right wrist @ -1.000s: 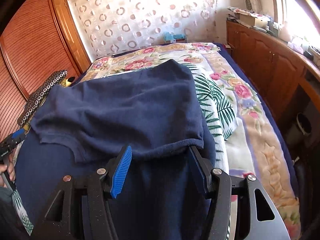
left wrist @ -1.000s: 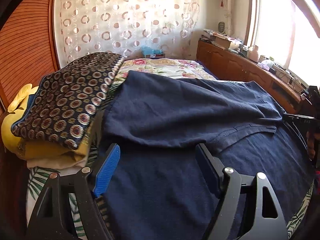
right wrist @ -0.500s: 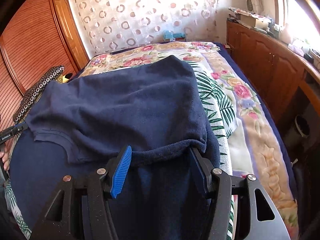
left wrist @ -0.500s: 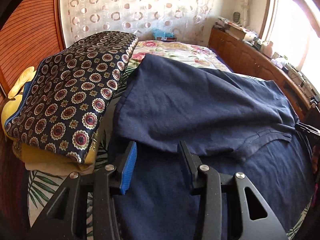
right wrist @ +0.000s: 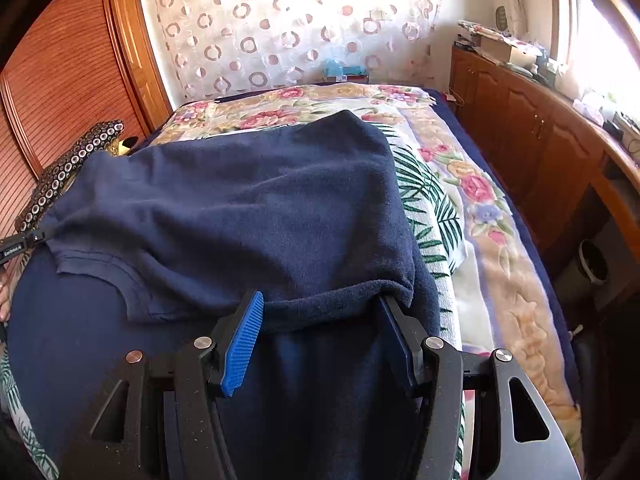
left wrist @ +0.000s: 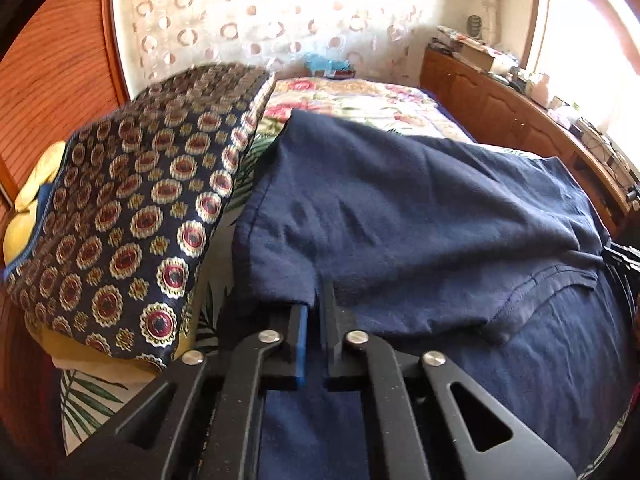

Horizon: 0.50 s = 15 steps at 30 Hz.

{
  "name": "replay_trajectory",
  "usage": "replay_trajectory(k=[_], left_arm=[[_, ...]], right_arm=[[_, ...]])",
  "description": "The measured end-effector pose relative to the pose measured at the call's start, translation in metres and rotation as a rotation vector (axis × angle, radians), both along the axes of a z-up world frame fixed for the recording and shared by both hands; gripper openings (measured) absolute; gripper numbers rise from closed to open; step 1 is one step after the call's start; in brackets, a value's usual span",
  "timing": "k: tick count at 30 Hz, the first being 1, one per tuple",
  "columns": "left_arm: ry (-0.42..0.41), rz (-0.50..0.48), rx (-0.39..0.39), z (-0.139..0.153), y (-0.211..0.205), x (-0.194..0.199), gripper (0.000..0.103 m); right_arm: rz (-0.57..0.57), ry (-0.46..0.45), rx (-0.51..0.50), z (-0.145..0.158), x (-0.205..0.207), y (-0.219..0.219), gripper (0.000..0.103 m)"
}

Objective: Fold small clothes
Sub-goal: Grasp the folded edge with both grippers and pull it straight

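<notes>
A navy garment [left wrist: 400, 208] lies spread on the bed with its far half folded back toward me. My left gripper [left wrist: 316, 300] is shut on the near left edge of that folded layer, and cloth drapes over its fingertips. In the right wrist view, the folded layer of the navy garment [right wrist: 240, 208] has its thick near right edge between the fingers of my right gripper [right wrist: 320, 304]. Those jaws are closing, with a wide gap still between the pads. The left gripper [right wrist: 16, 244] shows at that view's far left edge.
A folded stack topped by a dark cloth with round medallions [left wrist: 132, 208] sits on the bed's left side, over yellow items. The floral bedspread [right wrist: 480, 200] extends right and beyond. A wooden cabinet [right wrist: 540, 152] runs along the right wall, and a wooden wardrobe [right wrist: 60, 60] stands at left.
My left gripper moved forward to the folded edge and closed from wide open to shut on it. The right gripper's jaws narrowed slightly around the fold; it stayed in place.
</notes>
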<state>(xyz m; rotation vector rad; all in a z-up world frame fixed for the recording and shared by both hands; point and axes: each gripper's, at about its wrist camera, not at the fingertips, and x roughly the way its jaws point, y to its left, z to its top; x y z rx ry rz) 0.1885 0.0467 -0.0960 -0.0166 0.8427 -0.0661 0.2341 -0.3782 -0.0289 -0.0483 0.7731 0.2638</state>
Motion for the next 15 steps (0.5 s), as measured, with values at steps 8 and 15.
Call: replay_trajectory(k=[8, 15], left_arm=[[-0.12, -0.055, -0.018, 0.034, -0.008, -0.024, 0.002], [-0.174, -0.067, -0.033, 0.062, -0.003, -0.063, 0.002]], right_arm=[[0.041, -0.054, -0.024, 0.016, -0.002, 0.008, 0.003], [0.077, -0.157, 0.007, 0.043, -0.044, -0.004, 0.002]])
